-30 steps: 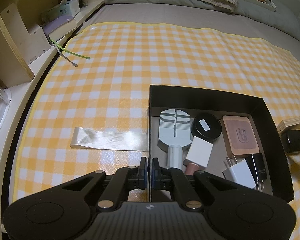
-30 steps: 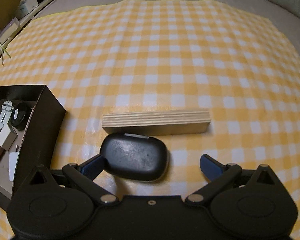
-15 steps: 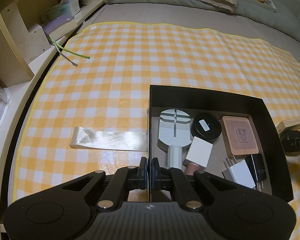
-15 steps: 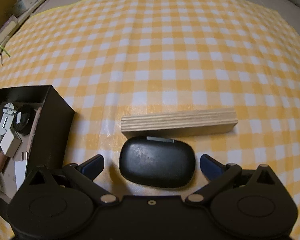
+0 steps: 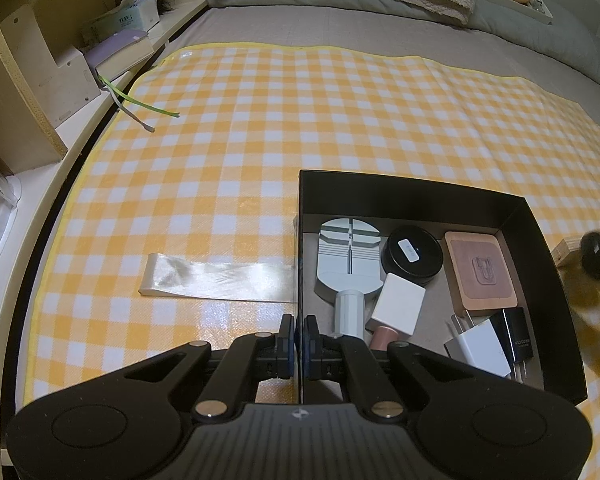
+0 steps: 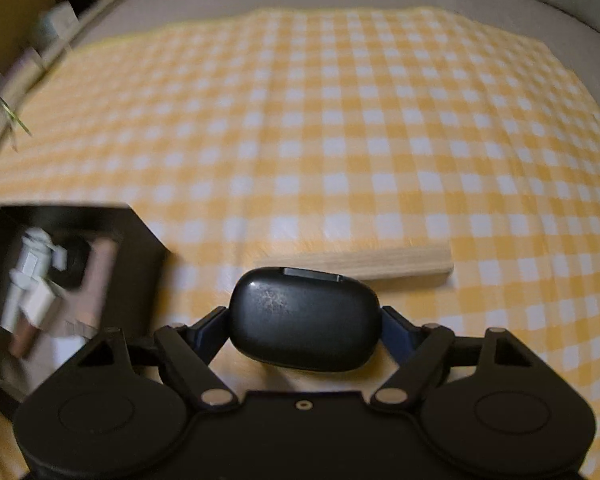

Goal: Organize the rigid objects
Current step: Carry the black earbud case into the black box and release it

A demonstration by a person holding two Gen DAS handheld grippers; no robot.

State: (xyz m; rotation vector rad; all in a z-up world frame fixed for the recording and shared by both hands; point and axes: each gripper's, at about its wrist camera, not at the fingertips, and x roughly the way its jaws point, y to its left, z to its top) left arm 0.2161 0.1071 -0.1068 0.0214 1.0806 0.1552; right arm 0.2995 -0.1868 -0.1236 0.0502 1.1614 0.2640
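The left hand-held gripper [image 5: 299,344] sits pinched on the black box [image 5: 540,300] wall at bottom center, probably steadying it. Lower center of the right view, the right hand-held gripper [image 6: 304,320] is closing around the black case [image 6: 304,320], pads about touching, beside the wood block [image 6: 400,262].

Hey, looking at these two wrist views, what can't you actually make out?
- Right wrist view: contents of the black box are motion-blurred.
- Right wrist view: the wooden block is partly hidden by the black case.
- Left wrist view: the pink cylinder is mostly hidden by the left gripper.
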